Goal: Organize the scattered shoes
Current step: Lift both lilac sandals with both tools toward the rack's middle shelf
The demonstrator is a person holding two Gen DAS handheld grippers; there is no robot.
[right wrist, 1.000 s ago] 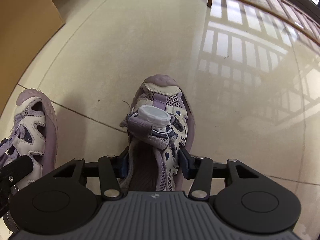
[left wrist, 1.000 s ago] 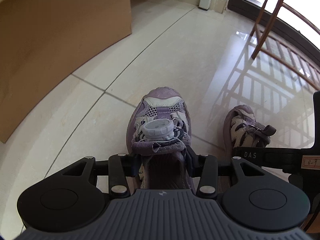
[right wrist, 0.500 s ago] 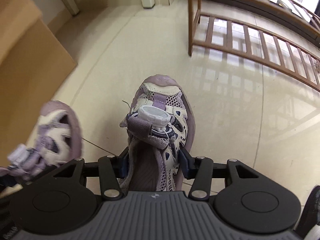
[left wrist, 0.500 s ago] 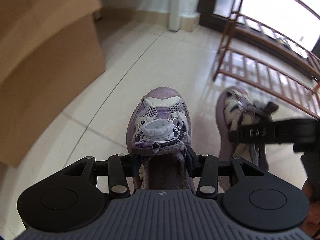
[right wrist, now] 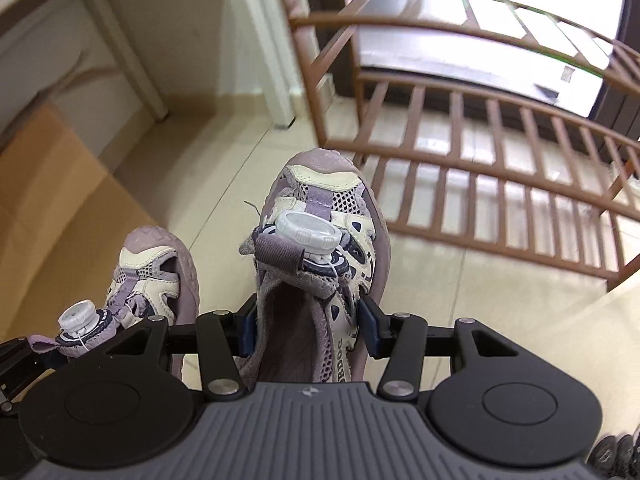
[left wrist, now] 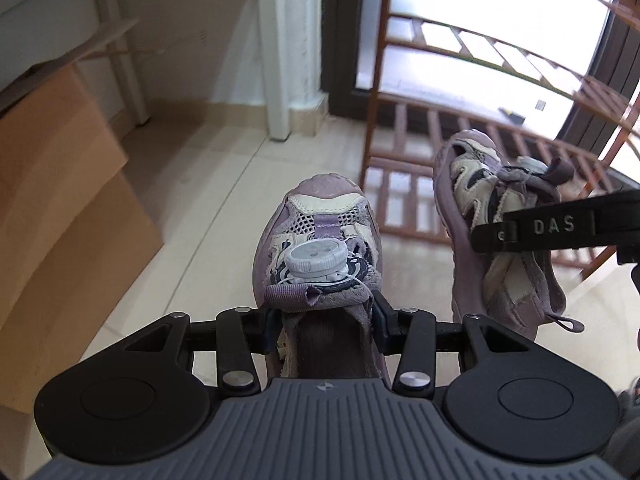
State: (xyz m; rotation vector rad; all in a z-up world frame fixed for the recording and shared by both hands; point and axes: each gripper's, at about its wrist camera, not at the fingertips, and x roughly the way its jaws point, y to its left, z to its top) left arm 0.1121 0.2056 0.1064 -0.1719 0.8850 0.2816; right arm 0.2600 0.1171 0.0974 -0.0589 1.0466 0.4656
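Note:
Two matching purple-and-cream shoes with white dial closures hang in the air above the floor. My left gripper (left wrist: 326, 320) is shut on the collar of the left shoe (left wrist: 320, 236), toe pointing away. My right gripper (right wrist: 308, 320) is shut on the collar of the right shoe (right wrist: 320, 208) in the same way. In the left wrist view the right shoe (left wrist: 492, 208) hangs to the right, with one of the right gripper's fingers (left wrist: 552, 228) across it. In the right wrist view the left shoe (right wrist: 152, 268) shows at lower left.
A brown slatted wooden shoe rack (left wrist: 500, 128) (right wrist: 480, 148) stands ahead and to the right, in front of a bright glass door. A cardboard box (left wrist: 60, 200) (right wrist: 48, 200) fills the left side. A white post (left wrist: 276, 60) rises from the tiled floor (left wrist: 208, 208).
Both grippers have risen with their shoes, which were near the floor before. The views have tipped up, so the rack's upper shelves, the wall and the door now show.

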